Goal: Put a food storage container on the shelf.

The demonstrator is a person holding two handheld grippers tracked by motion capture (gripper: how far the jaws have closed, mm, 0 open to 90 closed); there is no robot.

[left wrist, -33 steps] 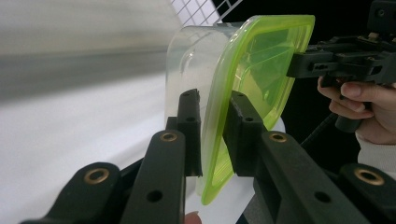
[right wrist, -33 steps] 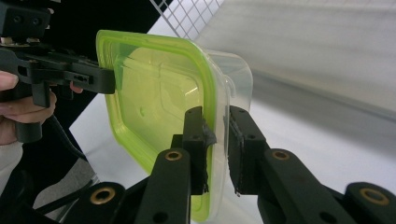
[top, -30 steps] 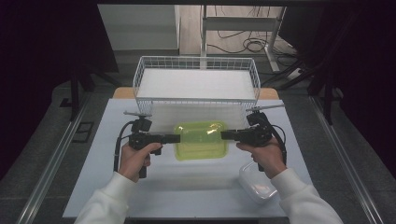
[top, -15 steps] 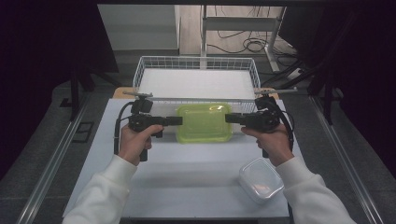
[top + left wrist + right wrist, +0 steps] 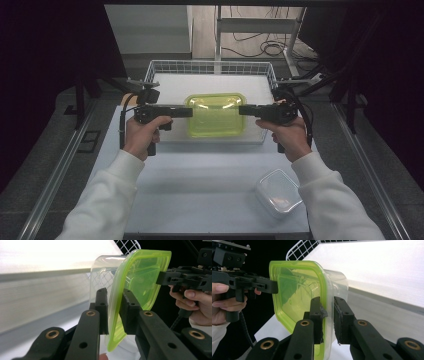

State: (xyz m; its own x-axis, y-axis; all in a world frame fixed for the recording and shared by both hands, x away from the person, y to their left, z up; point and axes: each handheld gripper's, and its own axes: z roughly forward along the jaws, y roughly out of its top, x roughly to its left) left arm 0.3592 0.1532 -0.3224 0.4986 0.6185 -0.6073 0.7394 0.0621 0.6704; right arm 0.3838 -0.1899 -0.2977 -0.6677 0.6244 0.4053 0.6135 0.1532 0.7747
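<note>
The left gripper (image 5: 187, 112) has its jaws clamped on the left rim of the green-lidded container (image 5: 216, 114), one pad above the lid's lip and one below it, as the left gripper view shows with the lime lid (image 5: 140, 282) edge pinched between the black pads. The right gripper (image 5: 243, 110) grips the opposite rim the same way, its pads pressed on either side of the lid's lip in the right gripper view, with the clear tub (image 5: 337, 285) under the lid. The container hangs level between the two grippers, lifted off the table (image 5: 200, 185) and sitting over the near wall of the white wire basket (image 5: 210, 67), whose floor lies open behind it. To the near right, well apart, a clear empty container (image 5: 278, 192) rests on the table. Both hands hold their grippers level, pointing inward at each other, forearms in white sleeves (image 5: 107, 200) reaching forward from the bottom edge.
</note>
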